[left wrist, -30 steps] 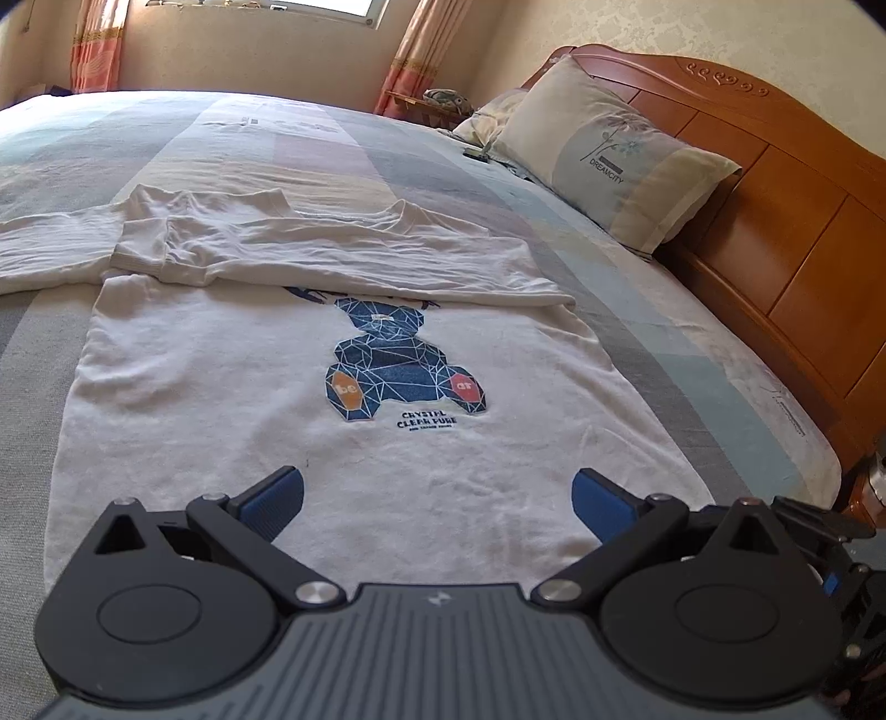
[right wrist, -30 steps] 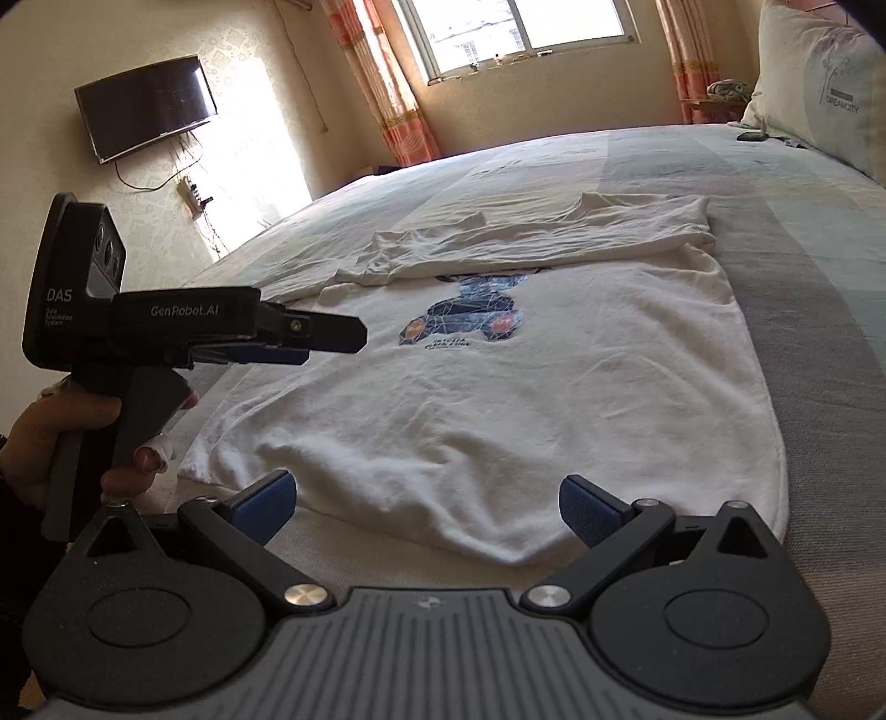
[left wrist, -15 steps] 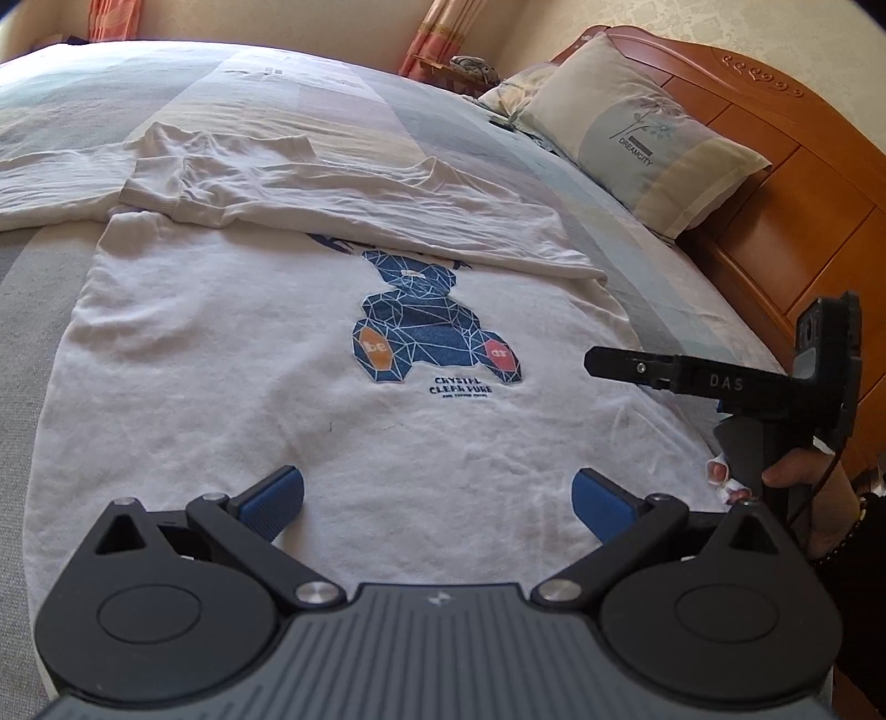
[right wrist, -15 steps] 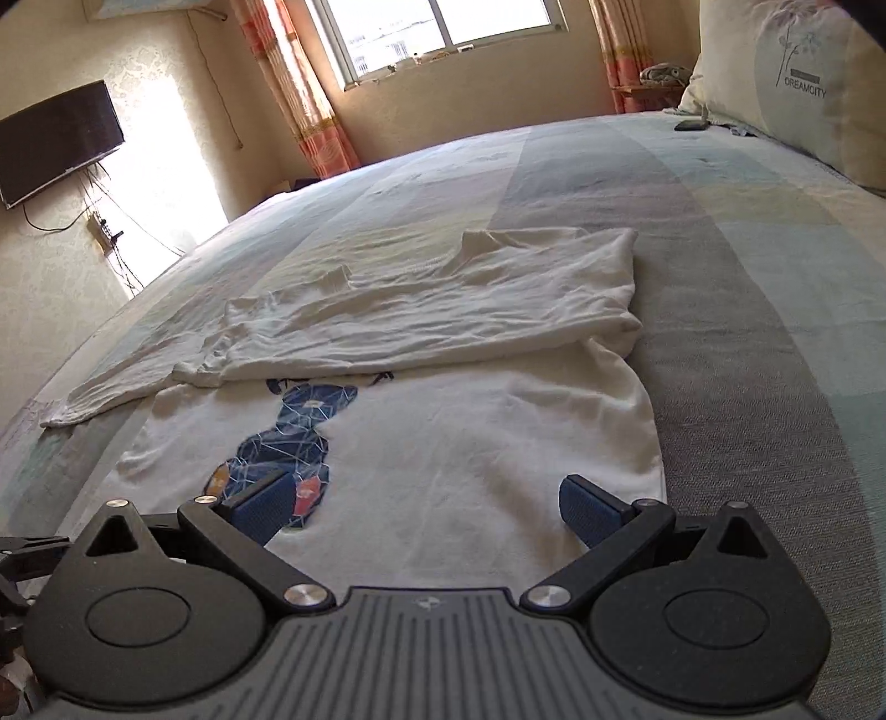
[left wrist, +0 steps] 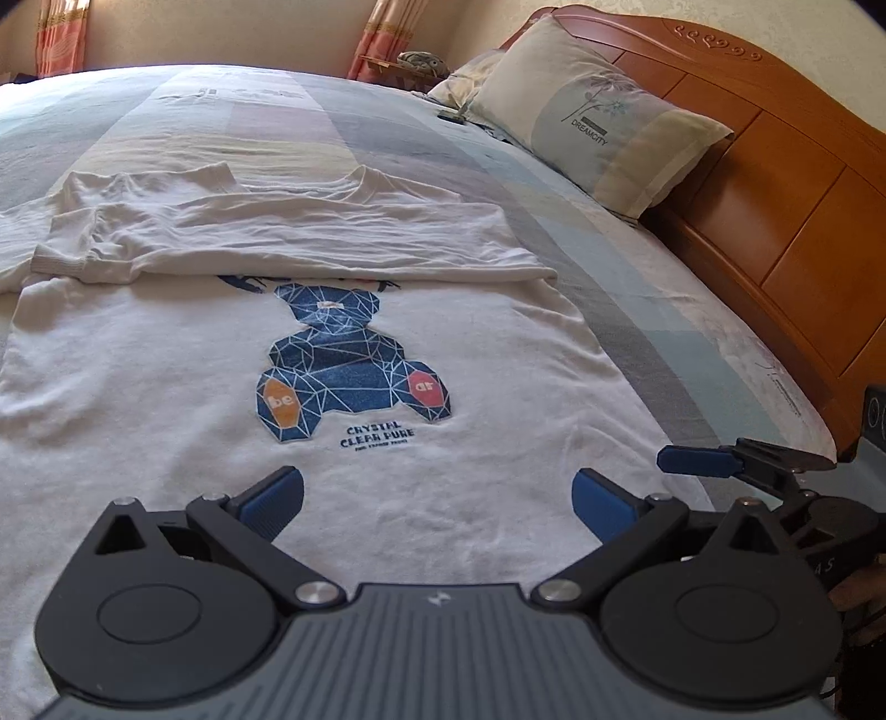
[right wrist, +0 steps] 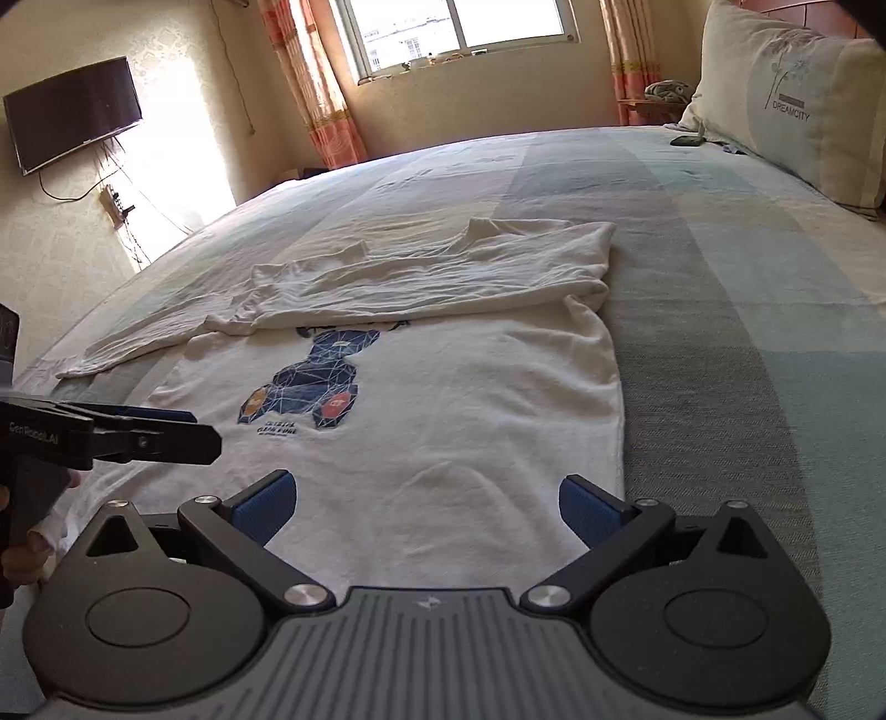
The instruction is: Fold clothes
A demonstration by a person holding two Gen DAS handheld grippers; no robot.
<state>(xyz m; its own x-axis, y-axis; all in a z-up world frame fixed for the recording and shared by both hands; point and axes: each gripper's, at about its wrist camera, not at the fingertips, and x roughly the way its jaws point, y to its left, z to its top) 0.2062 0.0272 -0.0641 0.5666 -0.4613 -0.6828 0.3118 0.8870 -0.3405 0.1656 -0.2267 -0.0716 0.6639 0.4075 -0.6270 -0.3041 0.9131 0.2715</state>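
Just beyond open jaws, shirt (left wrist: 498, 387)

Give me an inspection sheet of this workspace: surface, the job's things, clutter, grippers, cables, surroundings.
Surface: bed with a striped pastel cover, wooden headboard.
Job's things: white sweatshirt with a blue bear print lies flat; one sleeve is folded across the chest, the other lies out to the side on the cover.
Clutter: small dark object on the cover near the pillow.
Grippers: left hand-held gripper open, empty, over the hem; right hand-held gripper open, empty.
Cables: wires hang below the wall TV.
Surroundings: window, orange curtains.
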